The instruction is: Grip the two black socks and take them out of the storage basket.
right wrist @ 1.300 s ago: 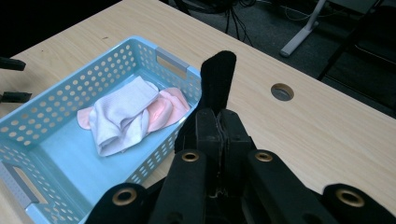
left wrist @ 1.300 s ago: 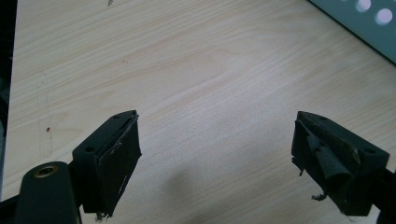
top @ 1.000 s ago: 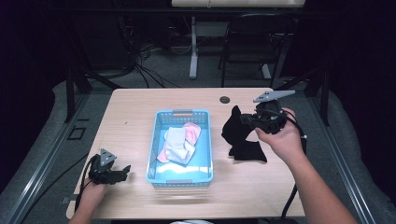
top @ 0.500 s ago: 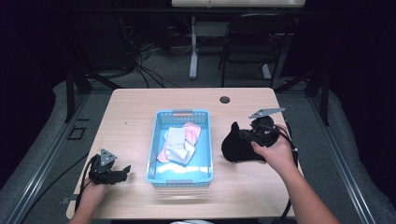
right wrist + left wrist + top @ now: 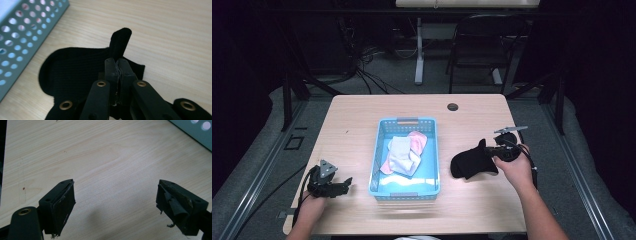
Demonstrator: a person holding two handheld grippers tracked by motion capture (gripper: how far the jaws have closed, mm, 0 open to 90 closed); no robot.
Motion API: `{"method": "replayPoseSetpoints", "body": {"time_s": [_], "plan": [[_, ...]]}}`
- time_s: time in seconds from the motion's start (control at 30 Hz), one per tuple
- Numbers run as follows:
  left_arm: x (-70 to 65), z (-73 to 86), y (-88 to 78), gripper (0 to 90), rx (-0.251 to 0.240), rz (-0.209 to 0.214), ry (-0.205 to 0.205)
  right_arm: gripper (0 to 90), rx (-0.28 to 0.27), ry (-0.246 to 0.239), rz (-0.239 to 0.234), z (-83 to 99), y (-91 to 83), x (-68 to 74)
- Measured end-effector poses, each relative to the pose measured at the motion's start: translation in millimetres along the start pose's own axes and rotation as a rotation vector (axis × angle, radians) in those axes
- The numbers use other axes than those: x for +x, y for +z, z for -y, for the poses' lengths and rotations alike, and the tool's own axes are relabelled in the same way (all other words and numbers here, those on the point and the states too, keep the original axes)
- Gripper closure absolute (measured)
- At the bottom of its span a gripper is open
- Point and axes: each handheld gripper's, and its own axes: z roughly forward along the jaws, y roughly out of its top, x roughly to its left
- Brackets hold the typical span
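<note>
now lower, right gripper (image 5: 497,150) clamps black sock (image 5: 468,163) on table (image 5: 362,120); left gripper (image 5: 343,184) fingers apart.

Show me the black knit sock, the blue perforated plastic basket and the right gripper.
black knit sock (image 5: 467,163), high view, its middle
blue perforated plastic basket (image 5: 407,120), high view, far rim
right gripper (image 5: 117,68), right gripper view, jaw tips

- No text, label, brand, number or sign can be read in any of the views.
</note>
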Motion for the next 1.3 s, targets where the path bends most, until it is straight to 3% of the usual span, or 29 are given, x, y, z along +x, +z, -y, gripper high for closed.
{"method": "replayPoseSetpoints", "body": {"time_s": [0.17,0.3,0.57,0.87,1.07,1.3], "plan": [[0.1,0.2,0.3,15.5,0.002,0.0,0.002,85.5,0.006,0.058,0.0,10.6,6.9,-13.9],[0.1,0.1,0.4,15.5,0.003,-0.001,0.005,74.9,-0.003,0.082,0.002,18.0,9.0,-19.2],[0.0,0.2,0.2,15.6,0.002,0.001,0.001,61.6,-0.042,0.027,0.04,22.9,8.9,-6.6],[0.3,0.3,-0.1,15.6,-0.002,-0.002,-0.001,56.0,-0.095,-0.016,0.004,26.9,2.9,12.7],[0.4,-0.1,-0.5,15.5,-0.002,-0.001,0.004,53.0,-0.125,-0.039,0.026,31.5,-1.9,16.9],[0.9,-1.1,-0.6,15.5,-0.005,0.0,0.0,49.9,-0.159,0.055,0.026,46.8,2.8,-2.5]]}}
